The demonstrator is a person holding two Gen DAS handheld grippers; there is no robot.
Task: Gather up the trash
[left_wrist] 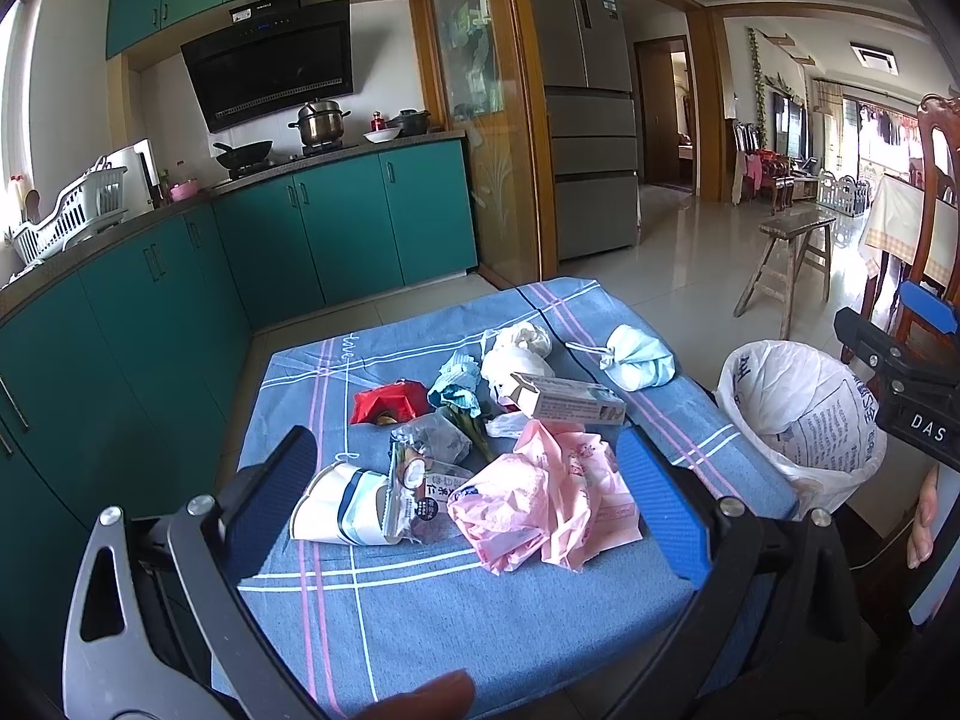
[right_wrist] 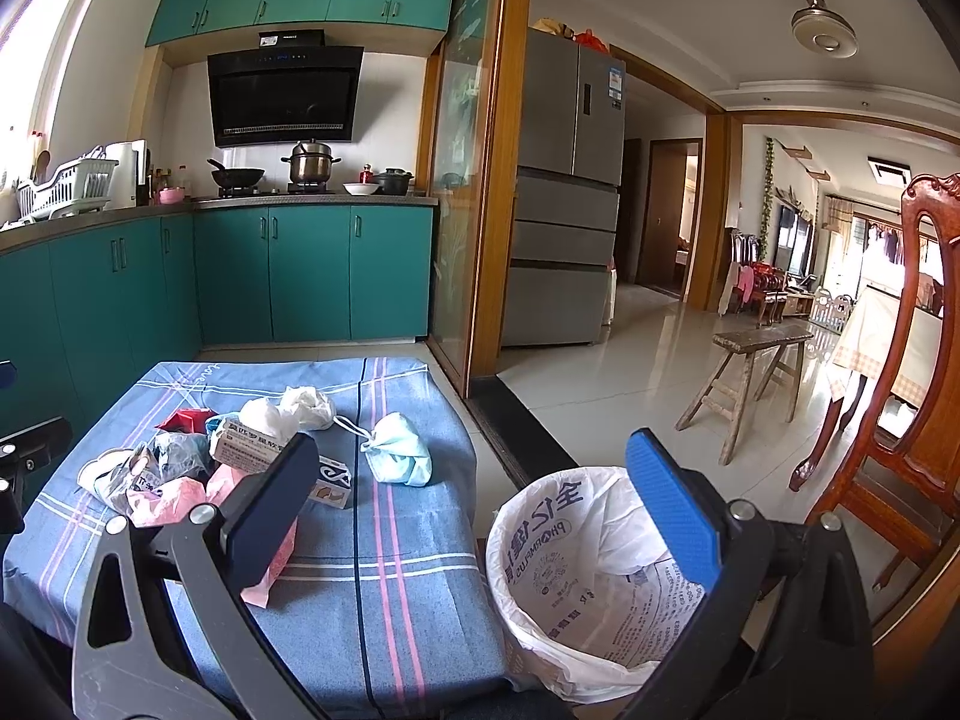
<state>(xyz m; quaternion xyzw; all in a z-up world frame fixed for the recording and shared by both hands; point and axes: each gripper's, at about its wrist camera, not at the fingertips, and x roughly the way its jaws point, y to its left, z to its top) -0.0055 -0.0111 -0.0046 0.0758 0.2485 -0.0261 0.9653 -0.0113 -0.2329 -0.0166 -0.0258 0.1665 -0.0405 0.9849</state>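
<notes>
Trash lies heaped on the blue plaid cloth [left_wrist: 480, 600] that covers the small table, and we hold both grippers above its near edge. Our left gripper [left_wrist: 465, 504] is spread wide and grips nothing; between its blue pads in the left wrist view we see the crumpled pink plastic bag [left_wrist: 540, 504] and the squashed paper cup [left_wrist: 342, 510] beside it. Farther back sit the long cardboard box [left_wrist: 570, 402], a red carton [left_wrist: 390, 402], a white bag [left_wrist: 516, 354] and a balled face mask [left_wrist: 642, 360], the mask a little apart toward the right edge of the cloth. Our right gripper [right_wrist: 474, 516] is likewise released and empty, one pad hanging over the pink bag's side, the other over the bin [right_wrist: 600, 588]. The bin, lined with a printed white bag, stands on the floor just beside the table's right edge, its mouth open and unblocked. Beyond the far edge of the cloth the tiled floor [right_wrist: 630, 378] runs clear to a wooden stool [right_wrist: 750, 372]; a wooden chair [right_wrist: 888, 420] stands close on the bin's right.
</notes>
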